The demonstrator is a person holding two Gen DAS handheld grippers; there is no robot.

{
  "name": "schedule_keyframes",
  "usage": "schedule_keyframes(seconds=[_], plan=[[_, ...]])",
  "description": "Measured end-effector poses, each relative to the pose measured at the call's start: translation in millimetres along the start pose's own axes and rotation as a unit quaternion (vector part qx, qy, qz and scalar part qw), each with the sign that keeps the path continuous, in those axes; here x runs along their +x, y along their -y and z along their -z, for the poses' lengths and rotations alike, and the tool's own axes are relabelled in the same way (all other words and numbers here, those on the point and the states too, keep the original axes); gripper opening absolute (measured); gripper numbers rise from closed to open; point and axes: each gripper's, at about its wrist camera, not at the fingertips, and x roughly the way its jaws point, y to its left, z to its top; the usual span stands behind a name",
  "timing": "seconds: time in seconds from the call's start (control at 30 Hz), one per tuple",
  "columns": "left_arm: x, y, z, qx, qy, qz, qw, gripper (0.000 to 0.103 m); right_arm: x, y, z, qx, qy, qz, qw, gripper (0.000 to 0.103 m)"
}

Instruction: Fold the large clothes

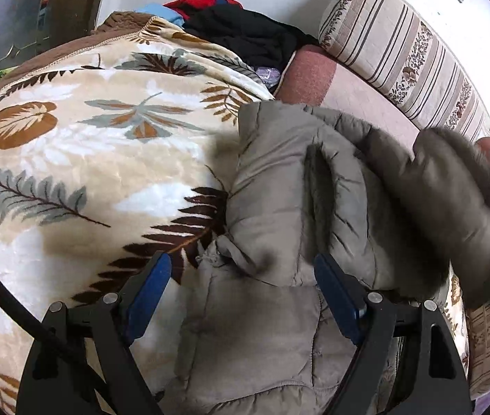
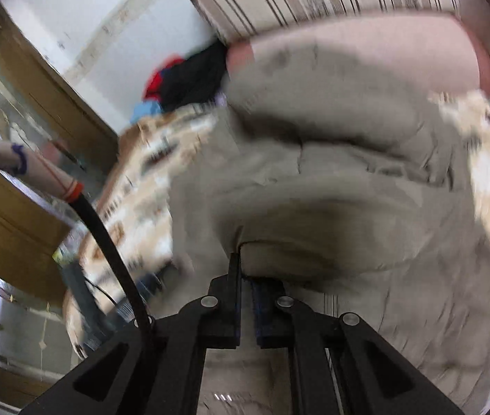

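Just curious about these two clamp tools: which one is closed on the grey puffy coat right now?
The right gripper: its jaws are shut on a fold of the grey puffy coat. The left gripper stands wide open above the coat, pinching nothing.

Right tongs (image 2: 245, 269), lower centre, clamped on a fold of the grey padded jacket (image 2: 331, 173); leaf-patterned beige blanket (image 2: 141, 186) at left; frame blurred.
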Motion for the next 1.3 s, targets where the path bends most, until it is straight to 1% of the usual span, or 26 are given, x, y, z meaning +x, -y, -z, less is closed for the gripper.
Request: schedule_keyframes(seconds=[0.03,0.1,0.23,0.3,0.33,0.37,0.4,0.47,0.5,0.53,0.6,0.67,0.7,0.73,0.77,0.8,0.83,0.9,0.93,1.0,1.03,1.07,1.1,1.13,1.27,1.3], plan=[[-1,0,0,0.001,0.002,-0.005,1.0000,0.084,17,7,3,0.008,-0.009,0.007,1.000,0.006],[-2,-1,0,0.003,0.005,-0.008,1.0000,0.084,48,19,-4,0.020,-0.021,0.019,0.999,0.006],[-4,-1,-1,0.005,0.009,-0.011,0.9999,0.084,90,26,-11,0.015,-0.038,0.049,0.998,0.006],[-4,-1,-3,0.008,0.011,-0.010,0.9999,0.084,101,27,-9,0.009,-0.050,0.047,0.998,0.006],[-3,-1,-3,0.011,0.011,-0.012,0.9998,0.084,106,29,-9,0.007,-0.055,0.051,0.997,0.009],[-2,0,-3,0.013,0.010,-0.016,0.9997,0.084,108,30,-9,0.004,-0.054,0.058,0.997,0.013],[-1,-1,-3,0.013,0.008,-0.018,0.9997,0.084,104,30,-6,0.000,-0.046,0.062,0.997,0.015],[-2,-3,-4,0.007,0.008,-0.014,0.9998,0.084,93,25,1,-0.021,-0.035,0.064,0.997,0.030],[-4,-4,-3,0.005,0.009,-0.013,0.9999,0.084,83,21,6,-0.042,-0.030,0.064,0.997,0.048],[-5,-4,-4,0.005,0.011,-0.013,0.9998,0.084,74,17,10,-0.058,-0.025,0.067,0.996,0.059],[-6,-2,-4,0.009,0.013,-0.016,0.9997,0.084,47,9,19,-0.090,-0.012,0.069,0.993,0.059],[-6,0,-3,0.013,0.016,-0.020,0.9996,0.084,13,4,16,-0.107,0.025,0.072,0.991,0.059],[-6,0,-3,0.014,0.016,-0.021,0.9995,0.084,-1,0,10,-0.113,0.051,0.080,0.989,0.059],[-6,1,-2,0.015,0.016,-0.022,0.9995,0.084,-17,-1,0,-0.117,0.088,0.096,0.985,0.059],[-6,2,-2,0.016,0.015,-0.022,0.9995,0.084,-25,-3,-10,-0.116,0.113,0.111,0.981,0.059],[-5,2,-1,0.017,0.014,-0.021,0.9995,0.084,-26,-4,-19,-0.115,0.129,0.124,0.977,0.059],[-4,3,0,0.019,0.013,-0.023,0.9995,0.084,-22,0,-34,-0.109,0.136,0.135,0.976,0.059],[-2,3,1,0.023,0.010,-0.026,0.9993,0.084,5,2,-56,-0.090,0.123,0.145,0.978,0.059],[-1,4,1,0.025,0.009,-0.029,0.9992,0.084,27,12,-65,-0.075,0.101,0.152,0.980,0.059],[2,4,1,0.027,0.007,-0.031,0.9991,0.084,63,27,-71,-0.057,0.053,0.160,0.984,0.059],[3,4,1,0.028,0.005,-0.032,0.9991,0.084,83,35,-71,-0.052,0.026,0.165,0.985,0.059],[3,5,1,0.028,0.004,-0.032,0.9991,0.084,90,42,-70,-0.056,0.016,0.176,0.983,0.059],[4,5,0,0.028,0.004,-0.031,0.9991,0.084,90,41,-67,-0.064,0.022,0.184,0.981,0.058],[3,7,0,0.031,0.004,-0.030,0.9991,0.084,79,37,-64,-0.067,0.039,0.183,0.980,0.058],[1,14,2,0.042,0.002,-0.022,0.9989,0.084,24,18,-47,-0.070,0.083,0.135,0.985,0.058],[0,16,3,0.044,0.002,-0.019,0.9989,0.084,16,13,-43,-0.074,0.091,0.124,0.985,0.058]])
